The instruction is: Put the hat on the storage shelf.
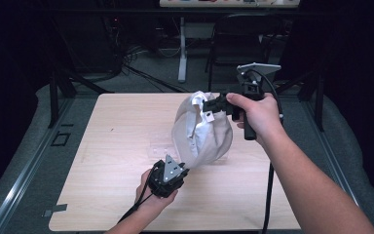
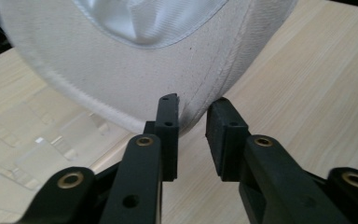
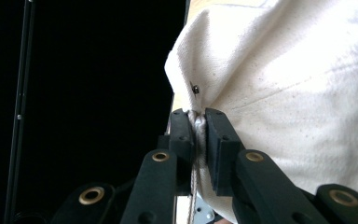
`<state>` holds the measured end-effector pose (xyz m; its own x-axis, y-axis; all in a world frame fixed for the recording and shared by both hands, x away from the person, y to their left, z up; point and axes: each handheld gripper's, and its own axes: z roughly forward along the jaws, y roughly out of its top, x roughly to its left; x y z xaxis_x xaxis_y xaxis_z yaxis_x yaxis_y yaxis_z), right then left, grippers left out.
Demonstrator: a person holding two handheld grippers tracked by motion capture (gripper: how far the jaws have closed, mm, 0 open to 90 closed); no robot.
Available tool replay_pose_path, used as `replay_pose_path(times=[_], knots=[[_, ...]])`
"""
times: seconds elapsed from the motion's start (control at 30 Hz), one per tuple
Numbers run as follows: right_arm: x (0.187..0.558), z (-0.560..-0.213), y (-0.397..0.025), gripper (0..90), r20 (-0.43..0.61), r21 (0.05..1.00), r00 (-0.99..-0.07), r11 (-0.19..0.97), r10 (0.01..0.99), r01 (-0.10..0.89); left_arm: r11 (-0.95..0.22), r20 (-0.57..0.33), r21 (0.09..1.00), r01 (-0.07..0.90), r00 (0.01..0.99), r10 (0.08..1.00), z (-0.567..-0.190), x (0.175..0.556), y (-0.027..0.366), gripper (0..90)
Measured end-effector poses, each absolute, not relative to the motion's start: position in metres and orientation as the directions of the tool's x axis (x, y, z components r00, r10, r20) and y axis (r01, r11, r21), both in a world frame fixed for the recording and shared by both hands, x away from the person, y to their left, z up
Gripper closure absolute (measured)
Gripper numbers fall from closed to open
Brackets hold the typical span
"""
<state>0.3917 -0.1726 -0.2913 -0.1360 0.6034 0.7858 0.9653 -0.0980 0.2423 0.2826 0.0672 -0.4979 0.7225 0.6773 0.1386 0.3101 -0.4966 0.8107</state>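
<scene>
White cap (image 1: 202, 129) held above table (image 1: 117, 126) centre, toward 2 o'clock; right gripper (image 1: 209, 105) clamped on cap's rear edge (fabric pinched tight between jaws) at 12 o'clock side; left gripper (image 1: 182, 170) at cap's 6 o'clock, jaws parted, brim edge between them, not pinched

Off-white cloth cap (image 1: 205, 131) held upright above the table.

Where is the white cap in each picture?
High view: the white cap sits mid-table, stretched between the right claw at its top and the left claw at its lower tip.
Left gripper view: its brim fills the top, its edge between the jaws.
Right gripper view: its cloth fills the right, pinched at the bottom edge.
Shared landmark: the light wooden table.
</scene>
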Motion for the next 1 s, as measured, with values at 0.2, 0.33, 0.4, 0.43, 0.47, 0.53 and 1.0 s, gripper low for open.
replay_pose_path(times=[0.2,0.33,0.4,0.43,0.47,0.53,1.0], knots=[[0.392,-0.289,-0.171,82.2,0.782,0.243,-0.137,-0.096,0.609,0.965,-0.498,0.128,0.812,0.304,0.739,0.661,-0.495,0.289,0.073,83.7],[0.392,-0.288,-0.172,82.2,0.781,0.251,-0.145,-0.093,0.607,0.964,-0.484,0.104,0.82,0.306,0.752,0.651,-0.494,0.295,0.075,85.0],[0.392,-0.288,-0.172,82.2,0.782,0.248,-0.143,-0.093,0.606,0.964,-0.466,0.074,0.83,0.307,0.767,0.638,-0.494,0.301,0.077,85.3],[0.392,-0.288,-0.172,82.2,0.784,0.249,-0.14,-0.1,0.604,0.963,-0.461,0.071,0.833,0.307,0.767,0.638,-0.494,0.303,0.078,85.4],[0.393,-0.288,-0.172,82.2,0.783,0.25,-0.14,-0.1,0.606,0.963,-0.457,0.067,0.835,0.306,0.768,0.637,-0.494,0.305,0.078,85.4],[0.393,-0.288,-0.173,82.2,0.786,0.247,-0.136,-0.105,0.604,0.963,-0.441,0.051,0.842,0.31,0.768,0.639,-0.495,0.311,0.079,85.4],[0.401,-0.291,-0.179,82.2,0.775,0.264,-0.134,-0.124,0.618,0.957,-0.43,0.044,0.852,0.3,0.777,0.628,-0.496,0.333,0.073,85.7]])
